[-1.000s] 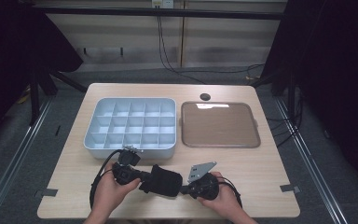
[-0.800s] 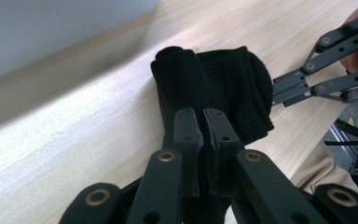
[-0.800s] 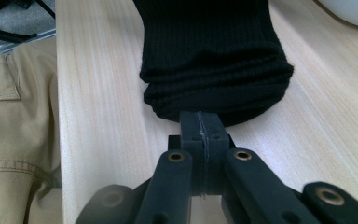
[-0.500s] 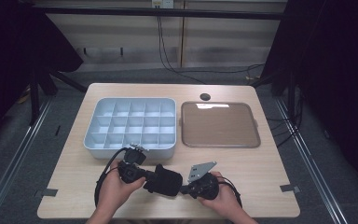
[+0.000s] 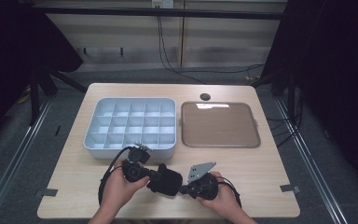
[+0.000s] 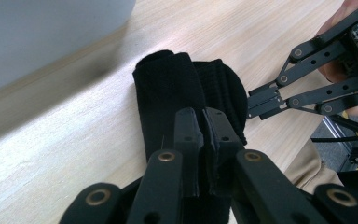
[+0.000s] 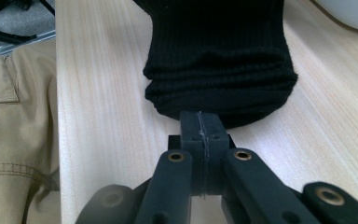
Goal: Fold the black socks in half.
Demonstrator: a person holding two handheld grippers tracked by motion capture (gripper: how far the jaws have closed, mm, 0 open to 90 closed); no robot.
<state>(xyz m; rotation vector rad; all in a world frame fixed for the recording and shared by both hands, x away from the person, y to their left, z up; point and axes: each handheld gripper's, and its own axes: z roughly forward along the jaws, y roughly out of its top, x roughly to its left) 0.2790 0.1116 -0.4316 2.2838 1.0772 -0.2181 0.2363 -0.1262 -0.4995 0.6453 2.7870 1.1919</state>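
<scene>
A rolled black sock (image 5: 166,181) lies on the wooden table near its front edge, between my two grippers. My left gripper (image 5: 151,176) comes in from the left. In the left gripper view its jaws (image 6: 203,116) stand nearly together, pinching a fold of the sock (image 6: 177,88). My right gripper (image 5: 182,189) reaches in from the right. Its jaws (image 7: 200,116) are pressed fully together, tips touching the ribbed end of the sock (image 7: 219,56). The right gripper (image 6: 261,100) also appears at the sock's far side in the left gripper view.
A pale blue tray (image 5: 91,144) with several compartments stands just behind the left hand. A flat brown tray (image 5: 221,142) lies to its right, and a small dark round disc (image 5: 205,96) behind that. The table's front edge runs close under both hands.
My left hand and gripper have shifted slightly right and toward the compartment tray. The sock and the right gripper have stayed in place.
</scene>
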